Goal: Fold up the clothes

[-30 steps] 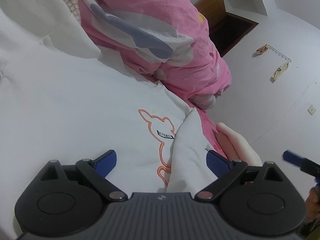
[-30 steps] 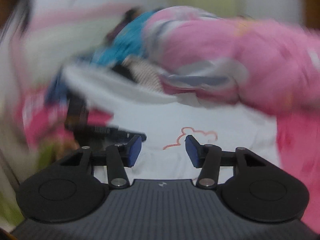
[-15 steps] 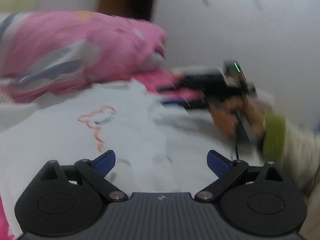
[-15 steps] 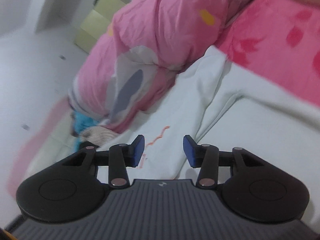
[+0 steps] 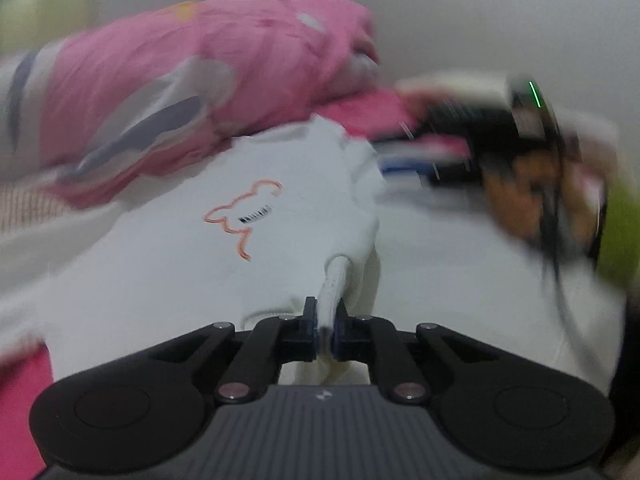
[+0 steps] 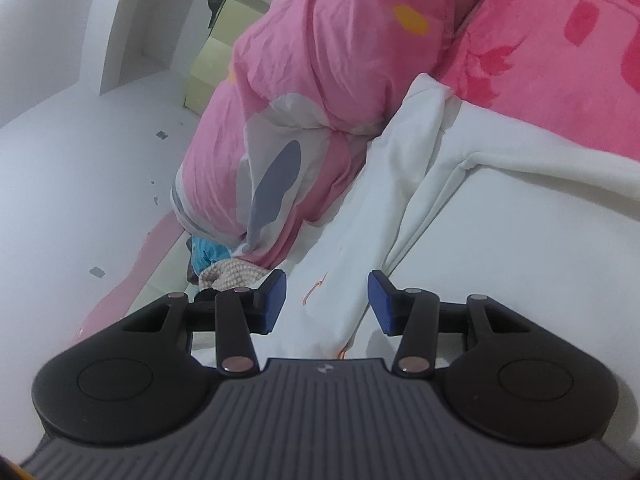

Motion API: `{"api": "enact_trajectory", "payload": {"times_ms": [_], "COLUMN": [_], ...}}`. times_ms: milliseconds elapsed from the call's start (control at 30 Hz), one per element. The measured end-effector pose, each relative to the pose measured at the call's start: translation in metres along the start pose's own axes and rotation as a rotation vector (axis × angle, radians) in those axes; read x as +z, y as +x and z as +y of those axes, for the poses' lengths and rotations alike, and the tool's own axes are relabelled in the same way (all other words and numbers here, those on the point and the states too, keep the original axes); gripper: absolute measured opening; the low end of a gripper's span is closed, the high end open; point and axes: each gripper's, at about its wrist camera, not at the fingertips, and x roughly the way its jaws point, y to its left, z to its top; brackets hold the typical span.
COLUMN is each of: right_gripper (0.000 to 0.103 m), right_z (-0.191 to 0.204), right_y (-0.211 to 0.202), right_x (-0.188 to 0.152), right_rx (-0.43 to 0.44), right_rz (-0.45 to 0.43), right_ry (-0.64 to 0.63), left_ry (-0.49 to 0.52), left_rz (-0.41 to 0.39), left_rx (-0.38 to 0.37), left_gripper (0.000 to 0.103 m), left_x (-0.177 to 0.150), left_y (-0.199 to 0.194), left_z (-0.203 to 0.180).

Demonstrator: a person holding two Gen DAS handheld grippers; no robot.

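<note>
White sweatshirt [image 5: 168,280] spread on bed [image 6: 560,92], against pink quilt [image 6: 320,80]. Left gripper [image 5: 327,320] clamped on a cuff-like fold at near edge, sleeve running away ahead. Right gripper [image 6: 326,300] apart, empty, straddling a raised fold lying lengthwise between its fingers; likely next pinch.

Left gripper now pinches the white sweatshirt

The left gripper [image 5: 326,322], wide apart half a second ago, now has its fingers closed on a ridge of the white sweatshirt [image 5: 200,280], the cloth bunched up between them. The right gripper [image 6: 326,300] keeps the same gap between its fingers but sits closer over the sweatshirt's fold than half a second ago, and its view, blurred a second ago, is now sharp, while the left view stays smeared.
</note>
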Motion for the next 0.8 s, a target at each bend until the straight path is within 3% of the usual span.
{"api": "enact_trajectory", "payload": {"times_ms": [133,267,433,633,800], "right_gripper": [0.045,0.045,0.045,0.045,0.045], "right_z": [-0.001,-0.002,-0.004,-0.006,-0.006], "right_y": [0.000,0.000,0.002,0.003,0.004], "right_x": [-0.001,-0.001,-0.001,0.000,-0.001], "right_rx": [0.000,0.000,-0.006,-0.009,-0.013], "right_rz": [0.001,0.002,0.007,0.010,0.013], "right_ry": [0.002,0.003,0.003,0.005,0.000], "left_ry": [-0.376,-0.721,-0.982,-1.069,-1.033], "left_rz": [-0.085,-0.187,-0.213,-0.191,-0.214], "left_rx": [-0.090,-0.142,-0.118,-0.040,-0.013], "left_gripper": [0.006,0.005,0.005,0.004,0.005], "left_x": [0.018,0.011,-0.021,-0.063,-0.073], "left_y": [-0.012,-0.016,0.002,0.016,0.017], "left_z": [0.072,0.148,0.212,0.232,0.234]}}
